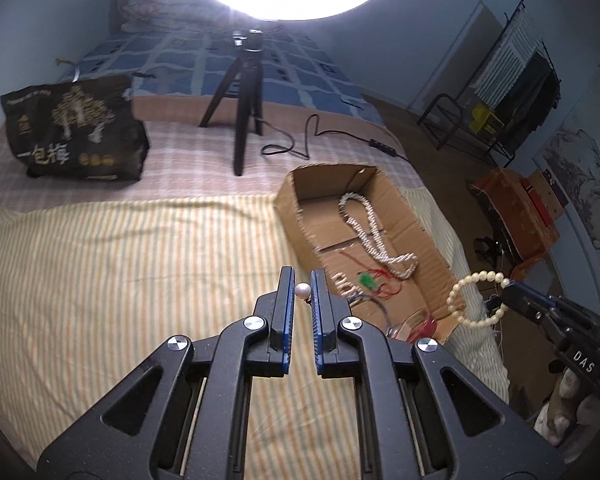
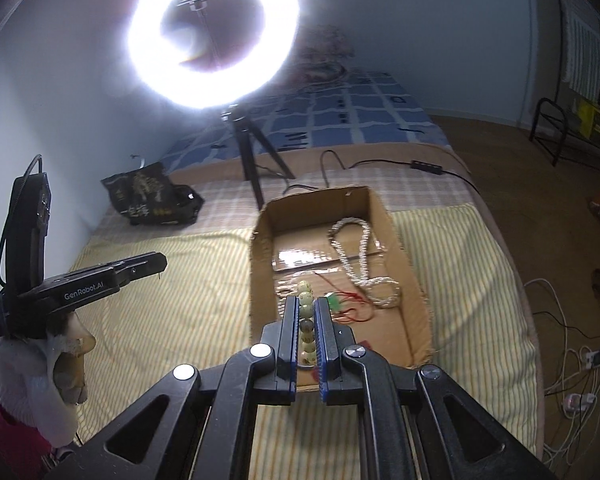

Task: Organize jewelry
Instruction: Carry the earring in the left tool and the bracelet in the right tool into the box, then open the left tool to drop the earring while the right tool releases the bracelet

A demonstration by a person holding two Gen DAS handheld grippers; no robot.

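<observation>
Bracelet drop-off looks like the step in hand. The right claw is clenched on a cream bead bracelet, and from the left wrist view you can see the loop dangling in the air just past the near right corner of the cardboard box, not over the opening yet as far as I can judge. The left claw has its jaws only slightly apart with a small pearl showing between the tips; can't tell if it's really pinching it or if the pearl just sits behind the gap.

Already inside the box: a long pearl necklace lying along the far and right side, plus a green pendant on red cord near the front. Box sits on the striped bed cover, close to the right edge of the bed.

Next move, I'd say: bring the right claw in over the rim and let go above the bare cardboard on the left half of the floor, so the bracelet doesn't tangle with the necklace or cord. Watch the box walls, since the hanging loop could catch on the near rim. Plenty of open bed to the left; the ring light tripod and black bag are well apart from the action.
</observation>
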